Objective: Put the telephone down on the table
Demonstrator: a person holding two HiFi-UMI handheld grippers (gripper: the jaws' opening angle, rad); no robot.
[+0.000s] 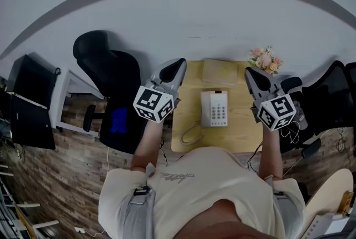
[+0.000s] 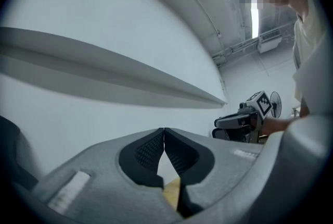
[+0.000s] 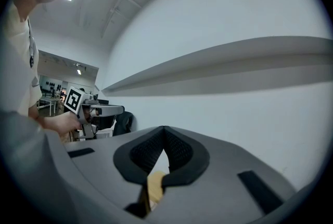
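Left side: black office chair (image 1: pixel 108 74) off the bench's left edge, not in play.

Left gripper (image 1: pixel 179 63) hovers level over the bench's (image 1: pixel 240 135) left edge. Its jaws are clenched tip to tip with nothing between them.

The curly cord (image 1: pixel 191 133) loops near the front-left corner, just beside the phone.

The telephone (image 1: pixel 214 108) lies flat mid-bench, keypad up, apart from both grippers. The handset looks seated on the left of the body, though it's too small to be sure. A beige pad (image 1: pixel 219 71) sits at the far edge behind it, and flowers (image 1: pixel 266 60) at the far-right corner.

Right gripper (image 1: pixel 250 72) hovers level over the right edge, jaws likewise pressed shut and empty.

My read: the phone is already on the bench, so this is either the start or the end of the task. I can't tell which.

If a pick-and-place is coming:
- Open the jaws before descending; shut tips will only shove the phone.
- Pinch across the narrow width of the handset or body, not the keypad face.
- Watch the cord loop. A snag there drags the base toward the front edge.
- Set it down flat mid-bench, clear of the pad and flowers, and release only once the base bears fully.
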